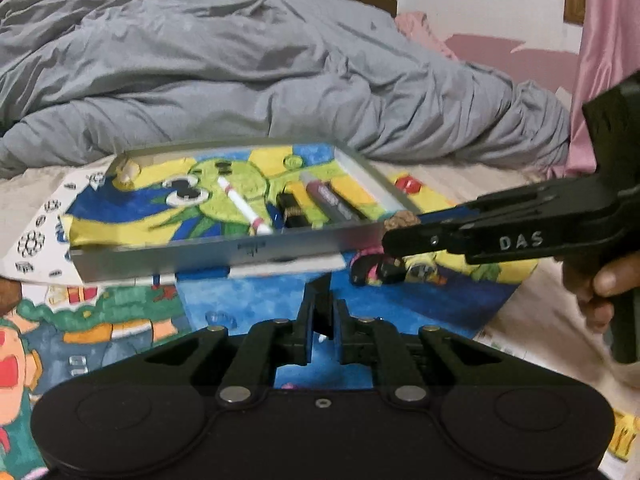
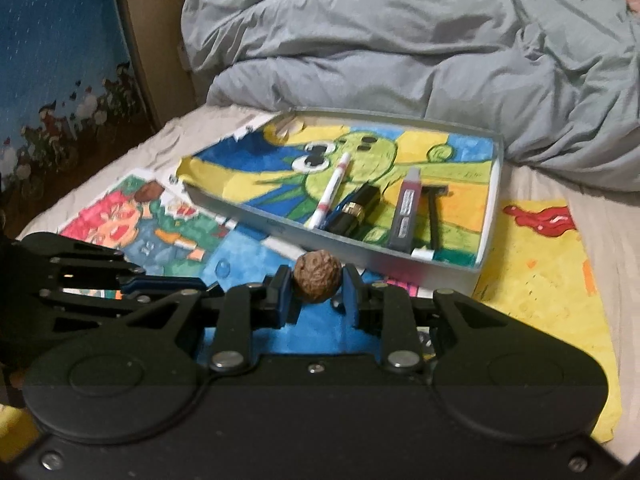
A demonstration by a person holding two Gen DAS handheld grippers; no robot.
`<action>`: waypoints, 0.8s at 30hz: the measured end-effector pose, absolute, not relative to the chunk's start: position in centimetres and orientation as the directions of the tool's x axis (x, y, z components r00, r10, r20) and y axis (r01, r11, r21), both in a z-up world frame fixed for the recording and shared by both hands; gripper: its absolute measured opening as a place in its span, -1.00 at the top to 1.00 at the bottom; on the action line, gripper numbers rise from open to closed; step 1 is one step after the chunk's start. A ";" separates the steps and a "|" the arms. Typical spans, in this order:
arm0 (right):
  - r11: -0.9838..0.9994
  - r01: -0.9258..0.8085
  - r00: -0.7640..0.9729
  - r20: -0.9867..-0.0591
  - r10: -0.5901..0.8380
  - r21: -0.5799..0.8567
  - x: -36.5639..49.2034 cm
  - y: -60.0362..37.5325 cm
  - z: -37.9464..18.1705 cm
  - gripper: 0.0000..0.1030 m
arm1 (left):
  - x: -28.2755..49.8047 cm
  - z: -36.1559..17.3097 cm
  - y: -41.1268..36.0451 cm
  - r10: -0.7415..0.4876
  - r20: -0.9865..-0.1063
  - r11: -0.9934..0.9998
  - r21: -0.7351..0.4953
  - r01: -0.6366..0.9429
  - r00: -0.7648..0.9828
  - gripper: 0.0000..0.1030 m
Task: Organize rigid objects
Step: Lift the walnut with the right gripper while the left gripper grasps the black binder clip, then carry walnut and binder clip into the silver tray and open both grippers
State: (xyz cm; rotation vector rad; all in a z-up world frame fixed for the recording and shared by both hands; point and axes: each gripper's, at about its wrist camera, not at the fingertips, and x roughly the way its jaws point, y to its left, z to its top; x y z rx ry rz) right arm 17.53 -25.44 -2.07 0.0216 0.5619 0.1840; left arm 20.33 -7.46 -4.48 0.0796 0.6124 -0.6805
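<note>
Walnut (image 2: 317,281) pinched in right gripper (image 2: 318,286), lower centre of frame, just short of tray (image 2: 352,254) near wall; not yet in. Tray holds white pen (image 2: 330,194), black tube (image 2: 356,210), grey case (image 2: 406,216), razor (image 2: 434,212). Left gripper (image 1: 323,320) pressed together, whether on anything unclear.

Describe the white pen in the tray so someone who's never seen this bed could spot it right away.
On the bed below the rumpled grey duvet sits a shallow grey tray lined with a green cartoon drawing. The slim white pen with pink bands lies diagonally, leftmost of the items inside; its neighbours are dark and stubbier.
</note>
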 end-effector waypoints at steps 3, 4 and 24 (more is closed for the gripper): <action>0.985 -0.146 0.850 -0.498 0.171 0.089 17.5 -26.4 -1.4 0.62 | 20.8 -3.6 -7.3 -0.583 -0.535 0.782 -0.164 0.602 0.611 0.81; 0.986 -0.135 0.857 -0.488 0.164 0.094 17.5 -26.7 -1.2 0.62 | 21.0 -3.4 -7.5 -0.582 -0.532 0.784 -0.165 0.598 0.615 0.81; 0.993 0.030 0.891 -0.452 0.027 0.118 22.6 -32.5 -4.0 0.62 | 31.4 -3.9 -11.8 -0.555 -0.490 0.828 -0.250 0.502 0.672 0.81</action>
